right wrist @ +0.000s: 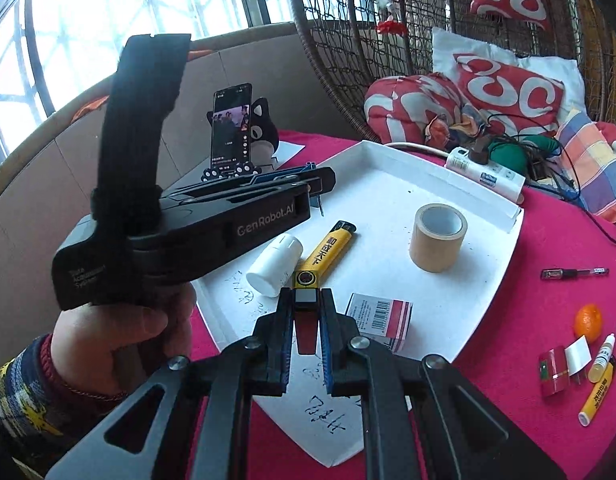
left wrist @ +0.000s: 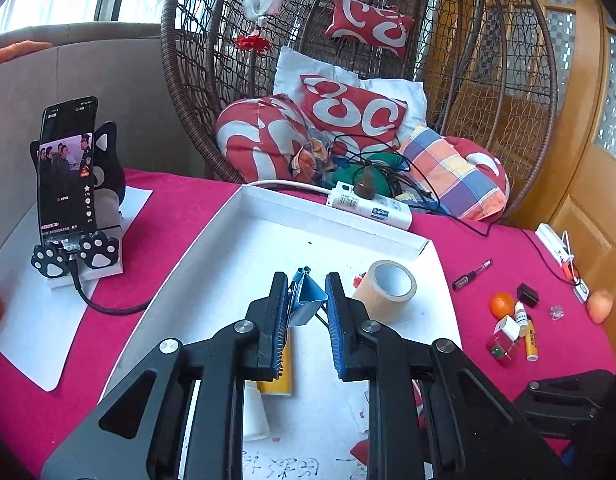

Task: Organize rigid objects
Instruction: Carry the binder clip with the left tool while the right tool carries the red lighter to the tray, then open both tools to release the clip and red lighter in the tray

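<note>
My left gripper (left wrist: pixel 306 282) is shut on a blue binder clip (left wrist: pixel 306 300), hovering over the white tray (left wrist: pixel 331 212). The right wrist view shows this gripper (right wrist: pixel 308 184) from the side, in a hand (right wrist: pixel 108 328), with the clip (right wrist: pixel 268 178) in its jaws. My right gripper (right wrist: pixel 306 292) is shut on a red lighter (right wrist: pixel 306 332) with a grey top, low over the tray's near end (right wrist: pixel 487 280). In the tray lie a yellow lighter (right wrist: pixel 327 252), a white bottle (right wrist: pixel 274 264), a brown tape roll (right wrist: pixel 437 238) and a red-and-white box (right wrist: pixel 381 318).
On the pink cloth right of the tray lie a pen (right wrist: pixel 575 273), an orange (right wrist: pixel 587 322), a dropper bottle (right wrist: pixel 603 352), a yellow tube (right wrist: pixel 597 394) and a red box (right wrist: pixel 553 372). A phone on a cat stand (left wrist: pixel 68 168) stands left. A power strip (left wrist: pixel 367 204) lies behind the tray.
</note>
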`<state>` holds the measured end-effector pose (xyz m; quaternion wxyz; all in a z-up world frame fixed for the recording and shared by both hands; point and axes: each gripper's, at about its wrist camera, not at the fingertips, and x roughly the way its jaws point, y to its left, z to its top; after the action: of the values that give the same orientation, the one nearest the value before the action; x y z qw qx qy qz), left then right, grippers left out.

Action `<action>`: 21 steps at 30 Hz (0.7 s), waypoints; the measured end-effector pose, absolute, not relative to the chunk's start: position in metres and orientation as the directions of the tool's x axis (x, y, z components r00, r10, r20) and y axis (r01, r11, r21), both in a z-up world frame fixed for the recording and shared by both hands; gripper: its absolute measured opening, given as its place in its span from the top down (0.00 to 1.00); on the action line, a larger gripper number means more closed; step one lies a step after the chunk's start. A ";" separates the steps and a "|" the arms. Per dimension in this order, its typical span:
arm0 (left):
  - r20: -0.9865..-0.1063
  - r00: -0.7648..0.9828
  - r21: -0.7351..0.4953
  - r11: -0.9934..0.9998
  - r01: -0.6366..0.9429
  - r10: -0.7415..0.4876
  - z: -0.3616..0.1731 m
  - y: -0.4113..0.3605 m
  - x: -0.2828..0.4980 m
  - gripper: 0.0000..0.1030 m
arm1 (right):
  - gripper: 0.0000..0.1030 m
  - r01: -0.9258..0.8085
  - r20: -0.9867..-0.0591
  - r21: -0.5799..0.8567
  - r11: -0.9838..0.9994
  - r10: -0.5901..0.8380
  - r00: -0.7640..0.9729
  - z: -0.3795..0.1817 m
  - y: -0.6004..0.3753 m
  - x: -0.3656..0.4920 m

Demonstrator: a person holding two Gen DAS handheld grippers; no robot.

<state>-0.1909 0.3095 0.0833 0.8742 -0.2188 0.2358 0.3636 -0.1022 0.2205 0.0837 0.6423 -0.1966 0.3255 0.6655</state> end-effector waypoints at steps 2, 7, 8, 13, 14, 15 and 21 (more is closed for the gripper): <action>-0.575 0.620 -0.210 0.637 -0.742 0.534 0.082 0.311 -0.190 0.82 | 0.90 -0.976 -0.684 0.211 0.053 0.722 -0.108 0.081 0.228 -0.095; -0.585 0.599 -0.197 0.620 -0.759 0.547 0.079 0.315 -0.190 0.82 | 0.89 -0.968 -0.672 0.232 0.094 0.736 -0.090 0.081 0.241 -0.084; -0.588 0.595 -0.199 0.615 -0.763 0.547 0.078 0.316 -0.190 0.82 | 0.87 -0.969 -0.671 0.226 0.103 0.737 -0.078 0.082 0.243 -0.082; -0.589 0.588 -0.227 0.585 -0.778 0.554 0.079 0.320 -0.196 0.77 | 0.29 -0.965 -0.655 0.194 0.178 0.756 0.007 0.084 0.239 -0.074; -0.586 0.584 -0.224 0.580 -0.783 0.562 0.080 0.319 -0.197 0.66 | 0.19 -0.962 -0.648 0.196 0.192 0.761 0.020 0.084 0.235 -0.072; -0.583 0.580 -0.225 0.574 -0.788 0.568 0.082 0.318 -0.199 0.58 | 0.19 -0.958 -0.638 0.202 0.203 0.769 0.029 0.085 0.231 -0.069; -0.553 0.556 -0.204 0.546 -0.812 0.620 0.091 0.299 -0.209 0.00 | 0.00 -0.944 -0.584 0.192 0.267 0.804 0.109 0.096 0.199 -0.061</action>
<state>-0.2094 0.2993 0.0907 0.8530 -0.2247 0.2138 0.4199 -0.0610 0.1990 0.0959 0.7356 -0.1151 0.3043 0.5942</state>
